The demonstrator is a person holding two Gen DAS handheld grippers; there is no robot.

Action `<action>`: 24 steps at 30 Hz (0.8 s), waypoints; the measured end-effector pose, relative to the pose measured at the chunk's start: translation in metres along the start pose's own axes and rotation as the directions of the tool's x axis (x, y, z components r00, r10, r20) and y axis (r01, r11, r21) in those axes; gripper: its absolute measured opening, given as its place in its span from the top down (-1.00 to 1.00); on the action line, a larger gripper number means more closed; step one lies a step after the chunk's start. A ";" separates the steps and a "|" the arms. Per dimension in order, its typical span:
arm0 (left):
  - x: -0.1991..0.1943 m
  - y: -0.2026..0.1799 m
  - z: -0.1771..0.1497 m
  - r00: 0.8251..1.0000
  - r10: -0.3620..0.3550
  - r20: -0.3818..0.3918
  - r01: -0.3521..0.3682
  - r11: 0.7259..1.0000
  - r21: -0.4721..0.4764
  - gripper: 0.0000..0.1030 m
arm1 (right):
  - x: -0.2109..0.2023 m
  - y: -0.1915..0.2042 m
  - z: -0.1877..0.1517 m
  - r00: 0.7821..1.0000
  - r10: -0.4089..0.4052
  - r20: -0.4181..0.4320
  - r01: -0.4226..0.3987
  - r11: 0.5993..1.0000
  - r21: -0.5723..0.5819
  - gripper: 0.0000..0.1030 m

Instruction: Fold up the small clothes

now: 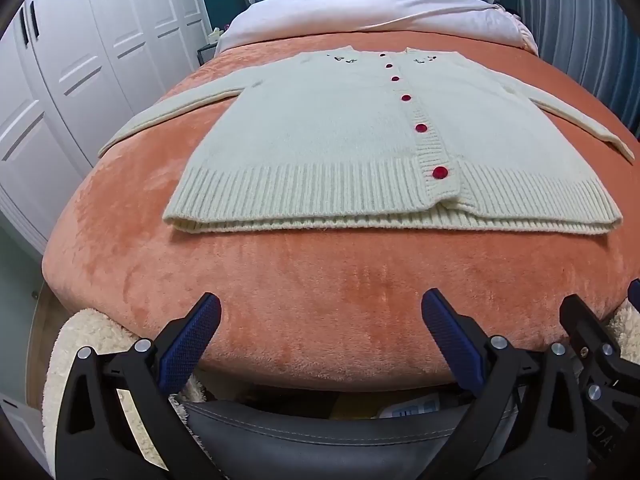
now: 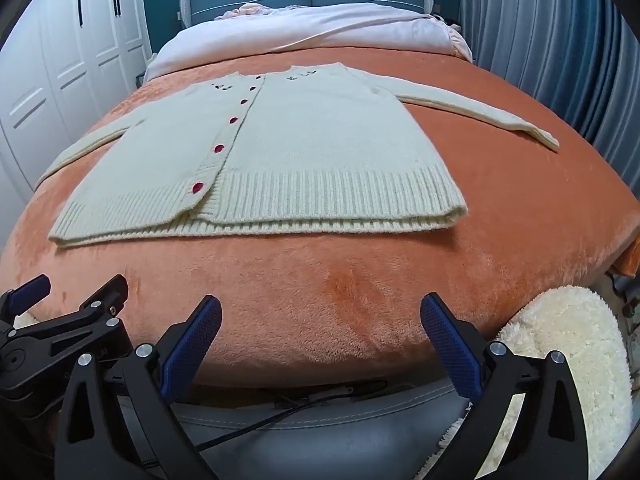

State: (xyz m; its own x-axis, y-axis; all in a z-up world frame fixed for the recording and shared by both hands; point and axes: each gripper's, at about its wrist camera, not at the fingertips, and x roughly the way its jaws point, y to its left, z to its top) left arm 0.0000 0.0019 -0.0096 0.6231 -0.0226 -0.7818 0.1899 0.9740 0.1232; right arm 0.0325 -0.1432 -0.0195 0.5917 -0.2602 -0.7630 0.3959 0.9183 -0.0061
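we are holding the left gripper (image 1: 320, 320) and the right gripper (image 2: 320, 320) side by side at the near edge of the orange blanket (image 1: 280, 280), both with fingers spread wide and gripping nothing. the cream cardigan (image 1: 360, 140) is lying flat on that blanket, well beyond both grippers, buttoned with red buttons (image 1: 440, 172), hem toward us, sleeves stretching outward. a white duvet (image 2: 320, 28) is lying past the blanket's far end.
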 end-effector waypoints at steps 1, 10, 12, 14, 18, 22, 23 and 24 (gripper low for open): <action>0.001 0.000 -0.001 1.000 -0.001 0.001 0.001 1.000 0.003 -0.91 | 0.000 0.001 0.000 1.000 -0.002 0.000 0.002 1.000 -0.003 -0.90; 0.006 0.003 -0.007 1.000 -0.007 0.004 0.007 1.000 0.010 -0.91 | 0.000 0.008 -0.003 1.000 -0.021 -0.006 0.021 0.999 -0.036 -0.90; 0.008 0.004 -0.007 1.000 -0.007 -0.001 0.007 1.000 0.010 -0.91 | 0.000 0.008 -0.003 1.000 -0.022 -0.010 0.022 0.999 -0.037 -0.90; 0.010 0.005 -0.008 1.000 -0.002 -0.003 0.002 1.000 0.009 -0.91 | 0.002 0.007 -0.004 1.000 -0.026 -0.017 0.025 0.999 -0.038 -0.90; 0.012 0.006 -0.009 1.000 -0.008 -0.010 0.008 1.000 -0.001 -0.91 | 0.002 0.007 -0.005 0.999 -0.025 -0.021 0.024 0.999 -0.038 -0.90; 0.013 0.006 -0.009 1.000 -0.016 -0.008 0.016 1.000 0.000 -0.91 | 0.003 0.007 -0.005 0.999 -0.022 -0.025 0.021 0.999 -0.042 -0.90; 0.012 0.006 -0.009 1.000 -0.015 -0.005 0.015 1.000 0.003 -0.91 | 0.004 0.007 -0.005 0.999 -0.023 -0.026 0.021 0.999 -0.043 -0.90; 0.012 0.006 -0.009 1.000 -0.015 -0.003 0.015 1.000 0.007 -0.91 | 0.004 0.007 -0.005 0.999 -0.024 -0.027 0.023 0.999 -0.042 -0.90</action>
State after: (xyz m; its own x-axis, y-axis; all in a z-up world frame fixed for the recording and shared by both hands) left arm 0.0019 0.0100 -0.0242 0.6176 -0.0366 -0.7856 0.2050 0.9719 0.1159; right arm 0.0342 -0.1363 -0.0257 0.5633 -0.2739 -0.7796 0.3790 0.9240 -0.0508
